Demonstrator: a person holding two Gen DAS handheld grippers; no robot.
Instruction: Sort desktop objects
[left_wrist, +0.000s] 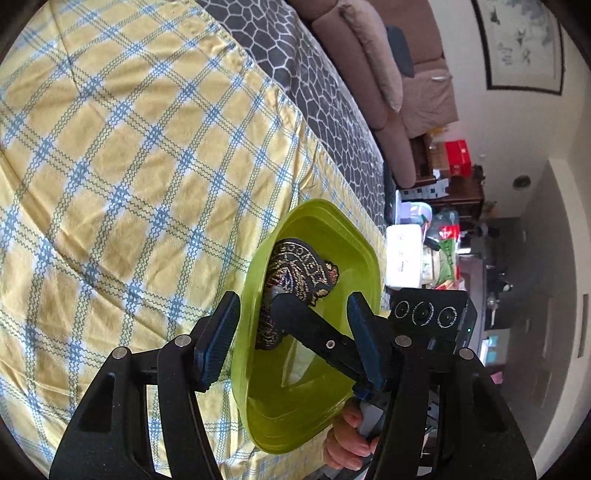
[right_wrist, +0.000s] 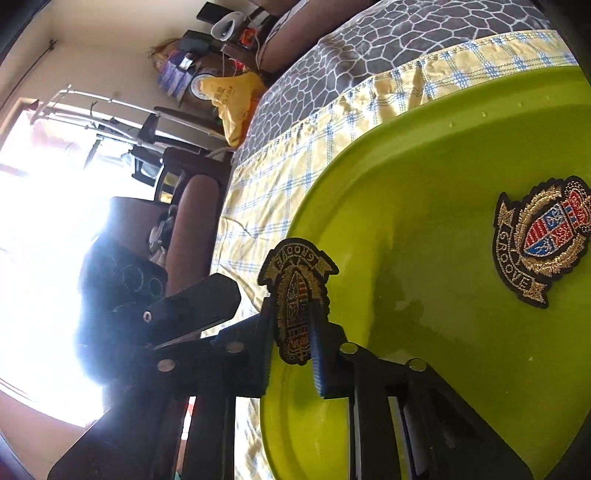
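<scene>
Between the two pads of the right tool stands a small badge, gold and black, held on its edge. The pads are squeezed nearly together on it, so the badge is pinched tight. It hangs over the near rim of a green tray. A second badge, with red and blue in the middle, lies flat on the tray floor, well apart from the first one.

The left tool is about half open. The tray's rim sits between its blue pads, but I cannot tell if the pads press on it. From the left wrist view, the right tool reaches into the tray with its badge. A hand shows under the tray.

The tray rests on a yellow checked cloth over a bed, not a desk. A grey blanket lies past the cloth.

I think the step now is putting the held badge into the tray with the other one. Next, the right tool would need to move a bit further over the tray floor and then open, so the badge drops flat. It is thin and light, so it may stick to a pad or land on its edge.
</scene>
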